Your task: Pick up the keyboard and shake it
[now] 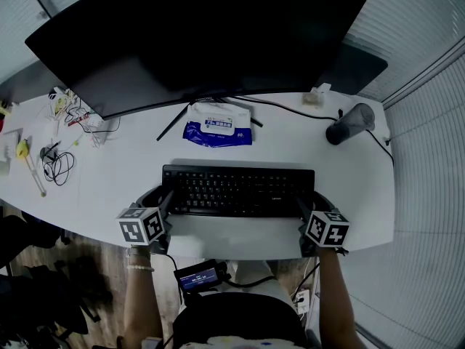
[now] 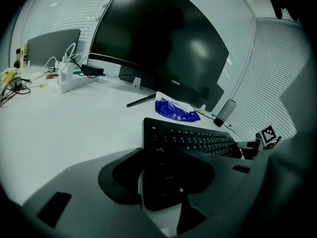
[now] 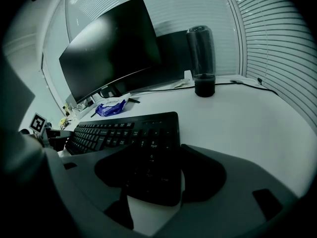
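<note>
**Head view: keyboard [image 1: 238, 190] flanked at both ends, not yet lifted**

In the lower middle of the frame the keyboard was seen lying flat on the white tabletop [image 1: 123, 177], below the monitor [image 1: 196, 35] and a blue pack of wipes [image 1: 218, 124]. The left tool [image 1: 165, 203] was set at its lower left corner and the right tool [image 1: 306, 208] at its lower right corner. In the left gripper view the jaws were found parted, with the keyboard's left end lying between them. In the right gripper view the same was found at the right end. No firm clamp could be made out on either side, so both tools were judged released, placed round the ends but not closed on them.

The keyboard was judged to be a stiff, fairly light plastic slab, long and thin, so no sag would be expected when it is raised by its two ends. Its smooth edges were thought likely to slip under shaking, and the keycaps were taken to be the delicate part. A hold on the bare short ends, clear of the keys and matched on both sides, was judged best, with the grip tightened before any lift.
</note>
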Available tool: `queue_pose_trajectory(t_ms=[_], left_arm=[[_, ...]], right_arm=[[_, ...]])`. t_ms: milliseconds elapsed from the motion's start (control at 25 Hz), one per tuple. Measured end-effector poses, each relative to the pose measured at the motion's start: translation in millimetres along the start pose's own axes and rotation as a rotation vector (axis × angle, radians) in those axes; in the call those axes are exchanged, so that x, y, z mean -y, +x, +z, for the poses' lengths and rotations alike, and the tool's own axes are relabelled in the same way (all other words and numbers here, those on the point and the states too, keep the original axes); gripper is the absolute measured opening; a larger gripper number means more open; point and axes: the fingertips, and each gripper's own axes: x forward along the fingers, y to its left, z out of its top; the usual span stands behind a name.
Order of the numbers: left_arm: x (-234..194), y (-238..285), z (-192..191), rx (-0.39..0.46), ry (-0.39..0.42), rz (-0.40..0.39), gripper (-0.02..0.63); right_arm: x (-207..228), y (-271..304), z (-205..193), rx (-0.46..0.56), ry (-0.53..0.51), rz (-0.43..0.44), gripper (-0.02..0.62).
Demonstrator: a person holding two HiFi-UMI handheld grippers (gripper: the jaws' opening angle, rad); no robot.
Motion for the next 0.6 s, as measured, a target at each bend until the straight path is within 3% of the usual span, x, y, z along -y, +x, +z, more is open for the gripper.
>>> queue_pose_trajectory(t_ms=[320,400,480,600], left_arm=[[-1,-13,4,0.019,0.043,0.073,0.176],[-2,-22,10,0.051,0.055,0.096,0.147],[0,-30,18,0.088,0.074,0.112,0.106],[12,-42,36,0.152,0.114,0.117,0.064]], right_arm=[[-3,-7,4,0.002,-0.080,-0.081,0.284],[-3,-12,9,0.021,-0.109,-0.114,0.277],[-2,-21,20,0.071,-0.143,-0.161,0.174],[-10,-35,37,0.151,-0.164,-0.167,0.095]])
